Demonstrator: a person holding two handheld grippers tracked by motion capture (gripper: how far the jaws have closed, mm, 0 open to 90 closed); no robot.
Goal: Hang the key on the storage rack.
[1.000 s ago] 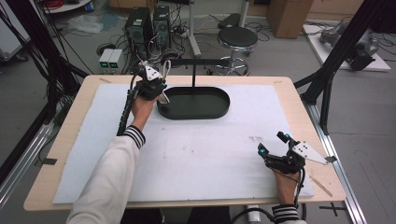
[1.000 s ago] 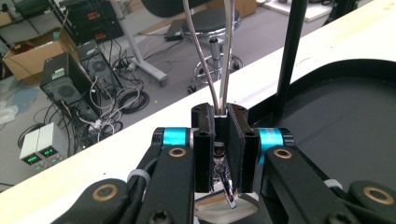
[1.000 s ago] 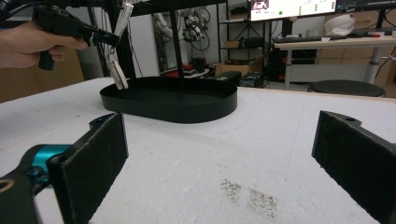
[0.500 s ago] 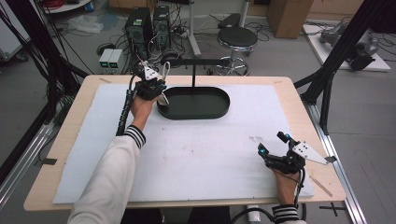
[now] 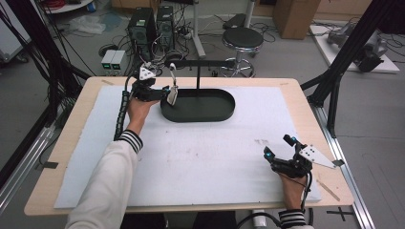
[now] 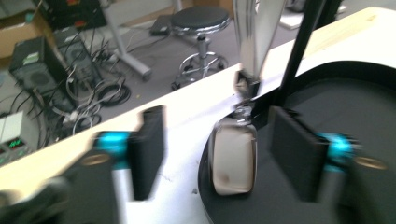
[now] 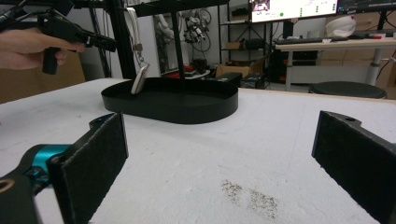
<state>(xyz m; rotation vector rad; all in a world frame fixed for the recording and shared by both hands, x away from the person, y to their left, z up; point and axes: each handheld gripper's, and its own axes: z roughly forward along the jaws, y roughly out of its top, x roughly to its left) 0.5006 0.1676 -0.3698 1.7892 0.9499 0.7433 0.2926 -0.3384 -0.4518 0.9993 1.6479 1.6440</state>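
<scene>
Opening: left tongs [image 6: 217,156] just released, apparently, the hanging watch [image 6: 233,158] | right tongs [image 7: 219,163] unchanged, spread

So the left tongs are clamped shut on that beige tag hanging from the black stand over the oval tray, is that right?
Not quite. The left tongs have just been opening: in the left gripper view the pads stand apart on either side of the beige tag, with gaps, not pressing on it. The rest holds: it hangs from the black stand over the oval tray.
</scene>
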